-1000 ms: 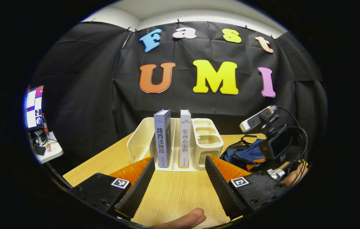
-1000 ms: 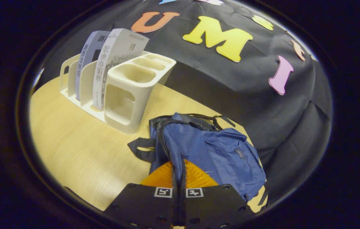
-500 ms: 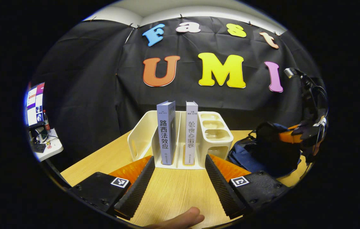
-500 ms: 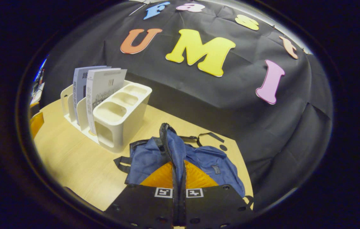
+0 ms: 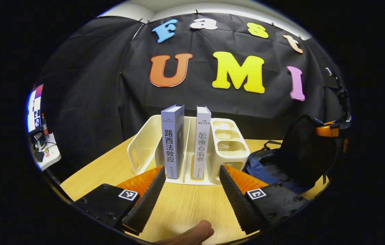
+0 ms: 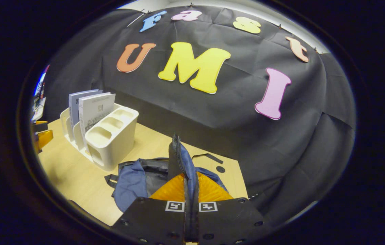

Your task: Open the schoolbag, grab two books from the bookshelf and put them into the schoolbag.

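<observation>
Right gripper point(image 6: 191, 183) pinches the soft schoolbag point(image 6: 134, 177) flap, lifting limp cloth. Left gripper point(image 5: 190, 190), spread wide, faces the stiff books point(image 5: 172, 141) mid-table; take one by its spine.

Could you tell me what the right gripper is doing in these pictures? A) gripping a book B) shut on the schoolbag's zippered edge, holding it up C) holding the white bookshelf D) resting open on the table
B: in the right gripper view the right gripper has its fingers closed on the blue schoolbag, whose zippered flap stands up from between them.
</observation>
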Demonstrator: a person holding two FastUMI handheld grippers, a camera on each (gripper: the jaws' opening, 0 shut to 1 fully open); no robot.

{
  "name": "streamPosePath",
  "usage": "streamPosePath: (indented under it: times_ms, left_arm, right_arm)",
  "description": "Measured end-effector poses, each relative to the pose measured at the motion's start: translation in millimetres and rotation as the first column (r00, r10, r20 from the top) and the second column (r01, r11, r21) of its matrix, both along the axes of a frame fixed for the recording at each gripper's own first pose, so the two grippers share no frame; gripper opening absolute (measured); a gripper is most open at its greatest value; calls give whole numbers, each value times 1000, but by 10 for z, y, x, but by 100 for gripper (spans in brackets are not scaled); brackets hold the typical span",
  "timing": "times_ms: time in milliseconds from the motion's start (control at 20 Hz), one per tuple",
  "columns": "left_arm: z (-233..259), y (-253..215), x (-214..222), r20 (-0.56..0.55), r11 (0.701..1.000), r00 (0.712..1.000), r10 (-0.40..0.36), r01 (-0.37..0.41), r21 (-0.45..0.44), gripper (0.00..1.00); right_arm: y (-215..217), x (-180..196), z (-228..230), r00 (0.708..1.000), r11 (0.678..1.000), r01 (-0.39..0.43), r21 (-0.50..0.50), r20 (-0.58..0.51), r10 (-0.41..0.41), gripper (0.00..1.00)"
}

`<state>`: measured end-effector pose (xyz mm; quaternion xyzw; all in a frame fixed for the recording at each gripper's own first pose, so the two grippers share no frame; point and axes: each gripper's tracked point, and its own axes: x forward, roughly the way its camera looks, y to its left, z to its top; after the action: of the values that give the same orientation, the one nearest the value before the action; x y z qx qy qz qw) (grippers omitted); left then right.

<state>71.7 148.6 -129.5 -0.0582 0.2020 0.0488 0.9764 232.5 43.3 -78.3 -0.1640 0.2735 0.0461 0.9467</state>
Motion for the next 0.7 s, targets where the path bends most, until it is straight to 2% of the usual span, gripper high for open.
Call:
streamPosePath:
  times_ms: [350, 450, 700]
  left_arm:
    - [449, 48, 520, 29, 995, 1000, -1, -2, 98, 99]
    - [602, 93, 704, 36, 995, 999, 17, -20, 96, 99]
    - [933, 87, 1256, 35, 997, 999, -8, 5, 77, 99]
  right_arm:
    - [-301, 72, 120, 1000, 998, -3, 64, 24, 2, 1]
    - [-362, 82, 127, 1000, 997, -8, 81, 25, 6, 0]
    - [-490, 101, 135, 999, 993, -26, 112, 22, 24, 3]
